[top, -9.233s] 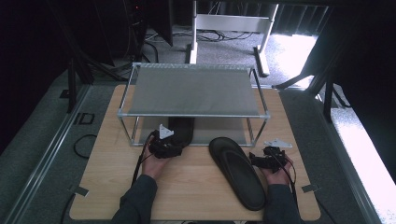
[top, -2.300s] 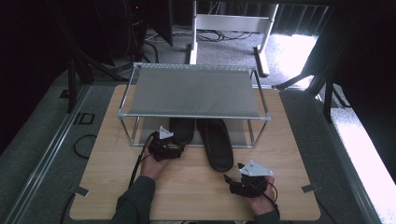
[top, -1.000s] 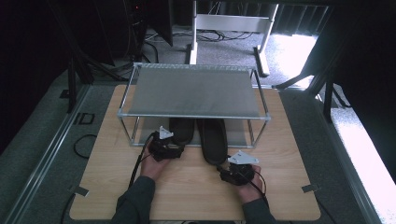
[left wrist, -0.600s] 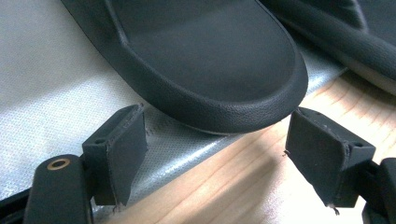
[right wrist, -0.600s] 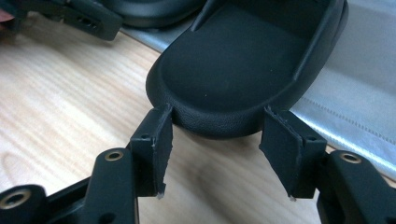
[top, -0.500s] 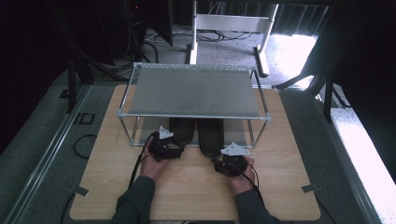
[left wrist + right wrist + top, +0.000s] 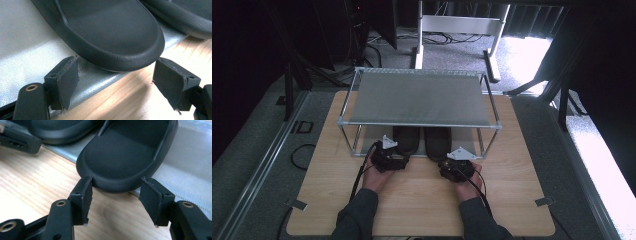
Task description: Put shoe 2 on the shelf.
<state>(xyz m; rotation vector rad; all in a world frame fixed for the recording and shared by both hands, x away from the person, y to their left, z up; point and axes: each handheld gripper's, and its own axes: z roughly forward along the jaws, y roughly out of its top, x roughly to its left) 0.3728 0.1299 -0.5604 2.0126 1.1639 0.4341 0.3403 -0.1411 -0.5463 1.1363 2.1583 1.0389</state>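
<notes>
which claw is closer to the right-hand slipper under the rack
Right. The right claw sits at the heel of the right slipper, jaws open on either side of it. The left claw is at the left slipper, one slipper over.

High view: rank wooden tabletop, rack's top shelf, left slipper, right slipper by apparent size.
1. wooden tabletop
2. rack's top shelf
3. left slipper and right slipper: alike, both mostly hidden under the shelf, so unranked.

Wood table (image 7: 512, 200) on grey carpet (image 7: 257, 165), white desk frame (image 7: 462, 25) + cables (image 7: 447, 47) behind.
</notes>
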